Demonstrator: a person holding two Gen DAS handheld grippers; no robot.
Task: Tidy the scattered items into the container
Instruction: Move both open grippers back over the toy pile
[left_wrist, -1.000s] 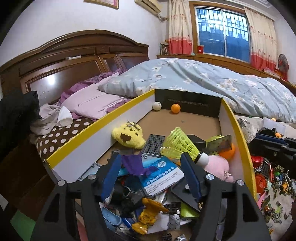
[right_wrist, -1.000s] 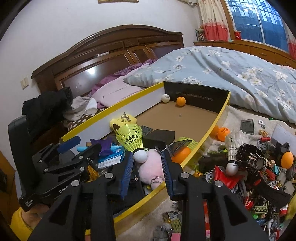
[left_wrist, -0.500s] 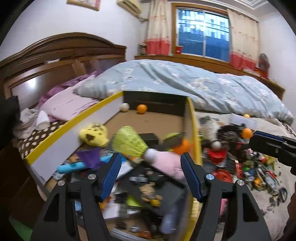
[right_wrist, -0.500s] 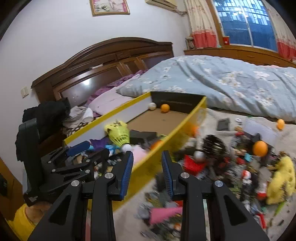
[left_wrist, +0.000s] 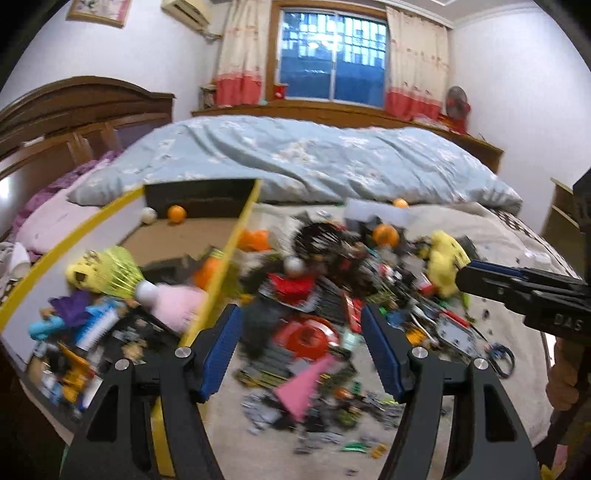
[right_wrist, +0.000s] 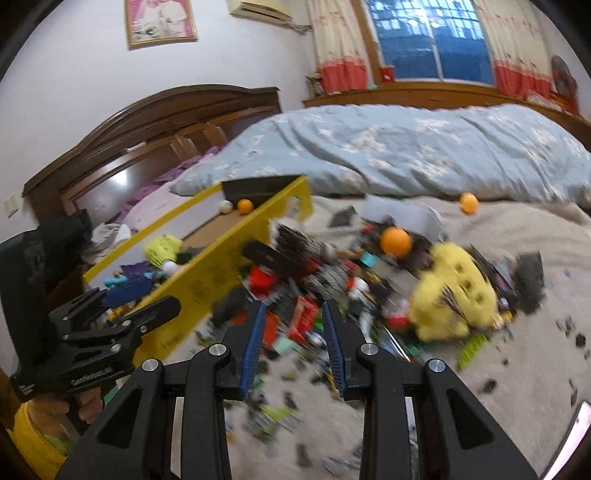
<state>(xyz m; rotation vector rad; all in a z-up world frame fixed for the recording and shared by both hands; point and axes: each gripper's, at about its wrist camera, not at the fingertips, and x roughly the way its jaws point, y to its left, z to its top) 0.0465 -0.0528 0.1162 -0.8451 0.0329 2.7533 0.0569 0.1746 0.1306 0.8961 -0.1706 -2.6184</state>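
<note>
A yellow-rimmed cardboard box (left_wrist: 236, 236) lies on the bed at the left, holding a pink plush (left_wrist: 177, 302), a yellow-green shuttlecock (left_wrist: 118, 273) and several toys. It also shows in the right wrist view (right_wrist: 229, 254). A blurred pile of scattered toys (left_wrist: 332, 295) lies right of it, with a yellow plush (right_wrist: 454, 295) and an orange ball (right_wrist: 395, 240). My left gripper (left_wrist: 301, 332) is open and empty above the pile's near edge. My right gripper (right_wrist: 293, 332) is open with a narrower gap, empty, above the pile (right_wrist: 314, 288).
A blue floral quilt (left_wrist: 314, 158) lies behind the pile. A wooden headboard (right_wrist: 147, 129) stands at the left. Another orange ball (right_wrist: 468, 202) sits near the quilt. Small loose pieces (right_wrist: 517, 339) dot the beige bedsheet in front of the pile.
Both grippers have swung right, from over the box to over the scattered pile. Both stay open and empty. The views are motion-blurred.
</note>
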